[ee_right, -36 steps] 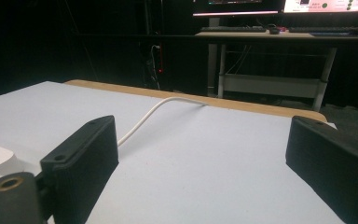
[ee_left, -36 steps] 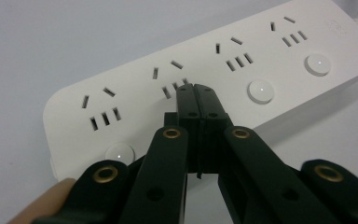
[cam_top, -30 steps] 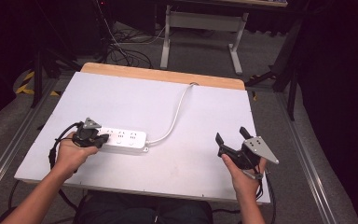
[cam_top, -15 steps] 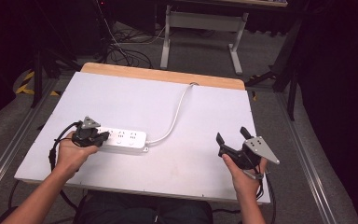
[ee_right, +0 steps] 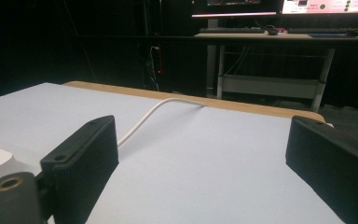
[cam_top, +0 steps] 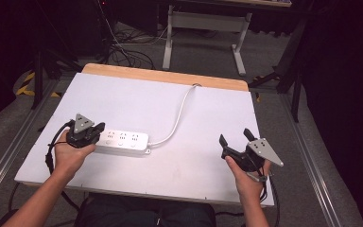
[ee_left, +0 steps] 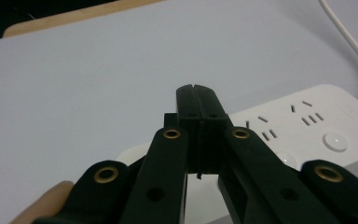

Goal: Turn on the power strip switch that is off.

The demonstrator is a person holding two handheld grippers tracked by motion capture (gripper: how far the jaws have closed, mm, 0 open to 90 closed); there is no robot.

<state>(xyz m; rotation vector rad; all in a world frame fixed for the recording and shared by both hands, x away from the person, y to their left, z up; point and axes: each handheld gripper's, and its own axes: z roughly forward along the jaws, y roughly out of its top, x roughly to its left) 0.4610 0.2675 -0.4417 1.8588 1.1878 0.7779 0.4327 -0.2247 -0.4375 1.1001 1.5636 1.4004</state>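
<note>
A white power strip (cam_top: 123, 140) lies on the white table (cam_top: 137, 101), at about 8 o'clock from the middle. Its cord (cam_top: 179, 111) runs off toward 12 o'clock. The left gripper (cam_top: 98, 131) sits at the strip's left end with its jaws pressed together. The right gripper (cam_top: 236, 137) hovers at 4 o'clock, well apart from the strip, jaws wide apart.

Glossy white plastic power strip (cam_top: 123, 141)
</note>
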